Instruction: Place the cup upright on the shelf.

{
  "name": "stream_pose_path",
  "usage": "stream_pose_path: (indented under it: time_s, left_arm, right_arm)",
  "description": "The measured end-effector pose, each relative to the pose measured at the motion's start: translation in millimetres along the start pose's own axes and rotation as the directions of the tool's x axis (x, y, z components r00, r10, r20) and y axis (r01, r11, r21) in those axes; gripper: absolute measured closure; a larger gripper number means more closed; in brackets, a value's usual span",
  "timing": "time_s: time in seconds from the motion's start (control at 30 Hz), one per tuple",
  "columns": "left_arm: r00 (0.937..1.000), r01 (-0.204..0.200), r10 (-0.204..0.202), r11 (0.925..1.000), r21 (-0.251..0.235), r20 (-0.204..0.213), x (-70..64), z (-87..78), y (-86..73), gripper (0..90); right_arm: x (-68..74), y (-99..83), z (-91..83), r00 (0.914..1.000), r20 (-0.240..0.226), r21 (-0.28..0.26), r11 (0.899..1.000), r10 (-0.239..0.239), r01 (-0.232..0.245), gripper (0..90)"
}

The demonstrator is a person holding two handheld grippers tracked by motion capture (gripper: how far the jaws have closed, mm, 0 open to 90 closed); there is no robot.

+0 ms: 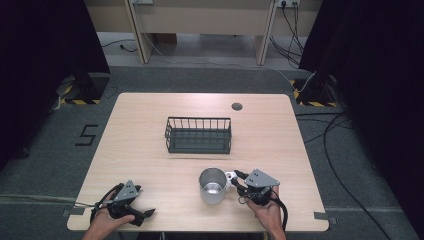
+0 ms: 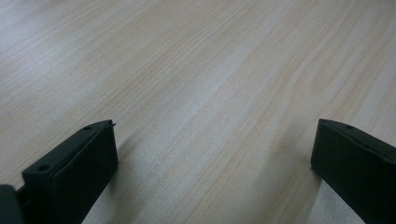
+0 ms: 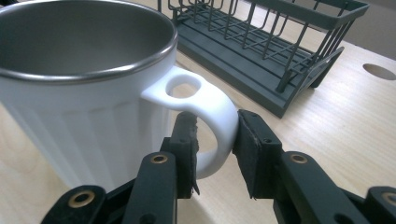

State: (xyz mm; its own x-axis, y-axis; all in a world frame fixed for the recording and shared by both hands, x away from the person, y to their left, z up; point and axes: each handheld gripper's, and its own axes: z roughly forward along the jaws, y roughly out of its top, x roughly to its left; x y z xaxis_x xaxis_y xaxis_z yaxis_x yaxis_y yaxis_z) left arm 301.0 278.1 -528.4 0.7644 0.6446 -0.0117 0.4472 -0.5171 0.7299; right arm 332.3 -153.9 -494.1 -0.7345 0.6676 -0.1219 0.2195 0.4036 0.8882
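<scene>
A white mug [image 1: 213,186] with a steel inside stands upright on the wooden table [image 1: 150,150], near its front edge. Its handle points right. My right gripper [image 1: 237,179] is just right of it, held by a hand. In the right gripper view the mug [image 3: 84,93] fills the left half, and the right gripper [image 3: 217,140] has its two jaws closed on the lower curve of the white handle [image 3: 219,116]. My left gripper [image 1: 145,214] rests at the front left corner, far from the mug. In its own view the left gripper [image 2: 215,135] is open over bare wood.
A dark wire basket [image 1: 198,135] stands empty at the table's middle, behind the mug, and shows close behind the mug in the right gripper view [image 3: 280,46]. A round cable hole [image 1: 237,106] lies near the far edge. Cables run on the floor at right.
</scene>
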Motion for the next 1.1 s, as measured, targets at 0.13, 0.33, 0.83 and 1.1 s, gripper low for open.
stream_pose_path:
  time_s: [0.13, 0.33, 0.83, 1.1]
  left_arm:
    - [1.0, 0.0, 0.0, 1.0, 0.0, 0.0, 0.0, 0.0, 0.0, 0.0]
    - [1.0, 0.0, 0.0, 1.0, 0.0, 0.0, 0.0, 0.0, 0.0, 0.0]
    - [1.0, 0.001, -0.001, 1.0, -0.001, 0.0, 0.0, 0.0, 0.0, 0.0]
    - [1.0, 0.001, -0.001, 1.0, -0.001, 0.0, -0.1, 0.1, 0.0, 0.0]
  right_arm:
    - [1.2, -4.2, -5.0, 0.9998, -0.005, -0.015, 1.0, 0.018, -0.018, 70.8]
    - [4.3, -6.1, -11.4, 0.9997, 0.006, -0.022, 1.0, 0.023, -0.022, 73.3]
    - [26.2, -9.2, -27.7, 0.9981, 0.053, 0.002, 1.0, 0.03, -0.03, 73.6]
    - [36.2, -6.1, -37.1, 0.9977, 0.055, -0.004, 0.999, 0.039, -0.039, 60.1]
